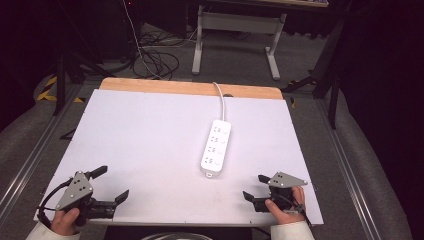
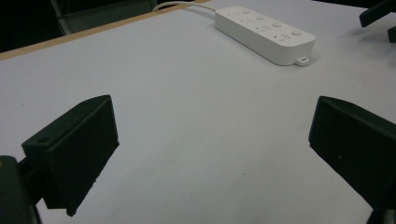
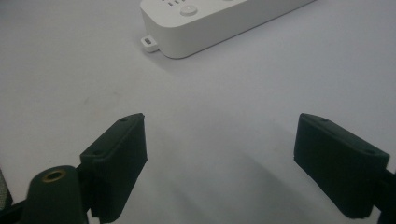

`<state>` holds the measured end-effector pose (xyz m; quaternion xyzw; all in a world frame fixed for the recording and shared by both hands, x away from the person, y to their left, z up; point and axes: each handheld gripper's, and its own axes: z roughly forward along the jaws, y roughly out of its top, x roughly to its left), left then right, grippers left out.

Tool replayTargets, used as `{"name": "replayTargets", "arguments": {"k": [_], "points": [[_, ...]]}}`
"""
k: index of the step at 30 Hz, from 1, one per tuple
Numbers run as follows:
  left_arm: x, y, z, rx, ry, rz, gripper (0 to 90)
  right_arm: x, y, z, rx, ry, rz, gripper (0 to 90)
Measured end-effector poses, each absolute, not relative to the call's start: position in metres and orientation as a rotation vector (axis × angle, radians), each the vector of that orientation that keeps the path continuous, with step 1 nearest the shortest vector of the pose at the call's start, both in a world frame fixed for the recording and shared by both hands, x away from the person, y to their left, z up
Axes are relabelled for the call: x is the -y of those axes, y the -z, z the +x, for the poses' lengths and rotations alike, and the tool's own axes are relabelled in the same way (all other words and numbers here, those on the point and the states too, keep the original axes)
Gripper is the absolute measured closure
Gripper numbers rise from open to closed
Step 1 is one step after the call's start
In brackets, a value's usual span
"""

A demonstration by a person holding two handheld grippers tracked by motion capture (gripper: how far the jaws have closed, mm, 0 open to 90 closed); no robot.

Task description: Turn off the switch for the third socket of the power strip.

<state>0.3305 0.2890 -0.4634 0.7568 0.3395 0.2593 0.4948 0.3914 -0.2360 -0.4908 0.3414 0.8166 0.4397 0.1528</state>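
No step looks begun: my left tongs (image 1: 106, 185) and right tongs (image 1: 255, 188) rest apart and empty at the near corners of the white surface (image 1: 150, 130). The white plastic power strip (image 1: 216, 146) lies between them, right of centre. I'd judge reaching it comes next. Dark room, floor cables (image 1: 155, 60) beyond.

We see a white plastic power strip (image 1: 216, 147) on a pale lilac-white tabletop (image 1: 150, 140) edged in light wood.

power strip (image 1: 216, 148) on table (image 1: 150, 130), right of centre | cord (image 1: 220, 97) runs to far edge
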Motion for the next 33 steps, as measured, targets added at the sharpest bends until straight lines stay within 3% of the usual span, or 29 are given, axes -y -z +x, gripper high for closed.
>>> {"name": "replayTargets", "arguments": {"k": [24, 33], "points": [[-0.2902, 0.4619, 0.3313, -0.777, -0.634, 1.821, 1.7, 0.234, 0.4874, 0.3898, -2.282, -1.276, 0.893, 18.0], [-0.2877, 0.4633, 0.3335, -0.837, -0.646, 1.81, 1.7, 0.2354, 0.4871, 0.3898, -2.272, -1.279, 0.899, 18.0]]}}
